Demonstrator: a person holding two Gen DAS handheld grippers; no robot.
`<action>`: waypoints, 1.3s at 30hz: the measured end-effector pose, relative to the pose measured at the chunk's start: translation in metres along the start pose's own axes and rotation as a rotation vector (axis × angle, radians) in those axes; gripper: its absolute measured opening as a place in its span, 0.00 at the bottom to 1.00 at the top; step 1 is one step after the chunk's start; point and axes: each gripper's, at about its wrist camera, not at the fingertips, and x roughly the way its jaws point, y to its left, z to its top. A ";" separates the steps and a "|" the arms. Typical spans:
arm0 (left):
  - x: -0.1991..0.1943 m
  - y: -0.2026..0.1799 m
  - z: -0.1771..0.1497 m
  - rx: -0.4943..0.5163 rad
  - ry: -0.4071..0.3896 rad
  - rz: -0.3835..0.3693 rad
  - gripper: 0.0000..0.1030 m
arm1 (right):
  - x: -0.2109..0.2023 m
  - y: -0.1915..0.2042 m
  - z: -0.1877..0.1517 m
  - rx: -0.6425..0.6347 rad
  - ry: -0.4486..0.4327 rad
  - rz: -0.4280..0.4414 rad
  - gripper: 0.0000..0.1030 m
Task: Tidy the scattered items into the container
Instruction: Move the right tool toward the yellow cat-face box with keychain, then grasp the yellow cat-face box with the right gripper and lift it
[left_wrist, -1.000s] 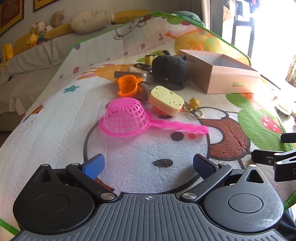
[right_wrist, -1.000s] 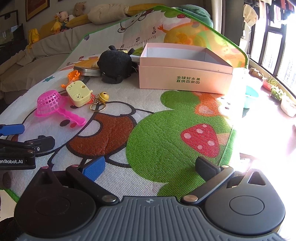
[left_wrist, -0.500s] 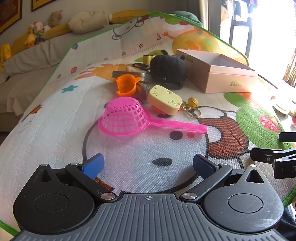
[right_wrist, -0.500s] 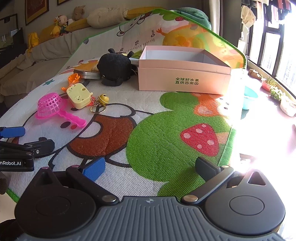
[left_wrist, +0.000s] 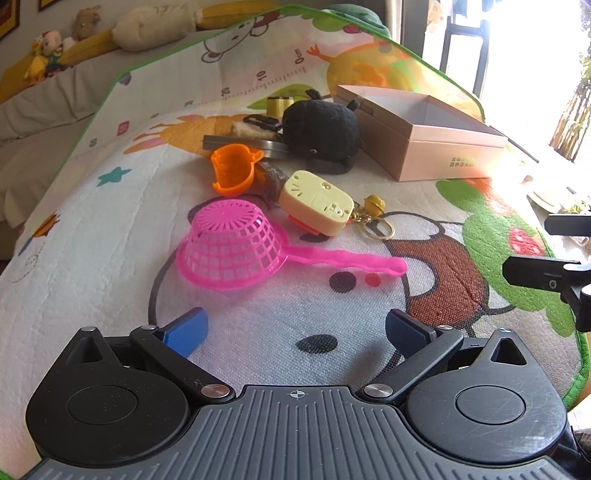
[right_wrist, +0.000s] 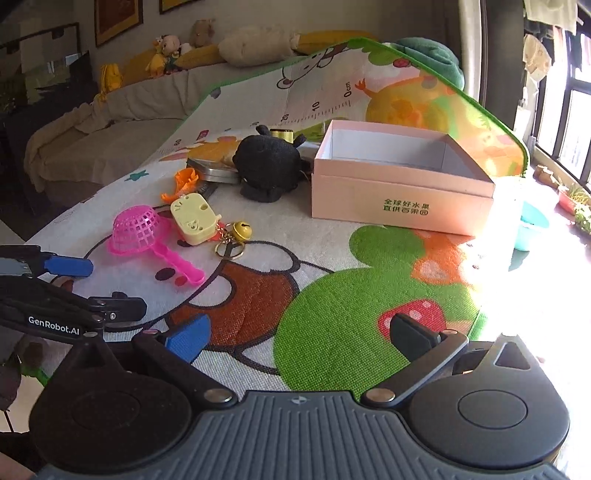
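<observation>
On the cartoon play mat lie a pink plastic strainer (left_wrist: 231, 251) (right_wrist: 138, 230), a cream toy box (left_wrist: 316, 201) (right_wrist: 192, 219) with a gold bell keyring (left_wrist: 373, 206) (right_wrist: 240, 232), an orange cup (left_wrist: 233, 168) (right_wrist: 186, 179), a flat metal tin (left_wrist: 240, 144) (right_wrist: 210, 171) and a black plush toy (left_wrist: 321, 129) (right_wrist: 269, 166). The open pink cardboard box (left_wrist: 432, 151) (right_wrist: 399, 192) stands behind them, empty. My left gripper (left_wrist: 295, 328) is open, just short of the strainer. My right gripper (right_wrist: 299, 330) is open over the green mat patch, holding nothing.
A sofa (right_wrist: 110, 122) with stuffed toys runs along the back left. Windows and a teal bowl (right_wrist: 533, 225) lie to the right, past the mat's green edge (left_wrist: 581, 354). A yellow spool (left_wrist: 279, 105) sits behind the plush.
My left gripper has moved forward, closer to the pink strainer. My right gripper has shifted slightly toward the box. Both stay open; no object has moved.
</observation>
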 end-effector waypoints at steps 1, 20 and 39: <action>0.004 0.001 0.006 0.000 0.001 -0.008 1.00 | 0.003 0.001 0.008 -0.019 -0.018 -0.007 1.00; 0.022 0.075 0.043 0.032 0.059 0.162 1.00 | 0.123 0.061 0.068 -0.181 0.099 0.288 0.47; 0.016 0.008 0.057 0.151 -0.062 -0.105 1.00 | 0.017 0.039 0.020 -0.216 0.033 0.276 0.59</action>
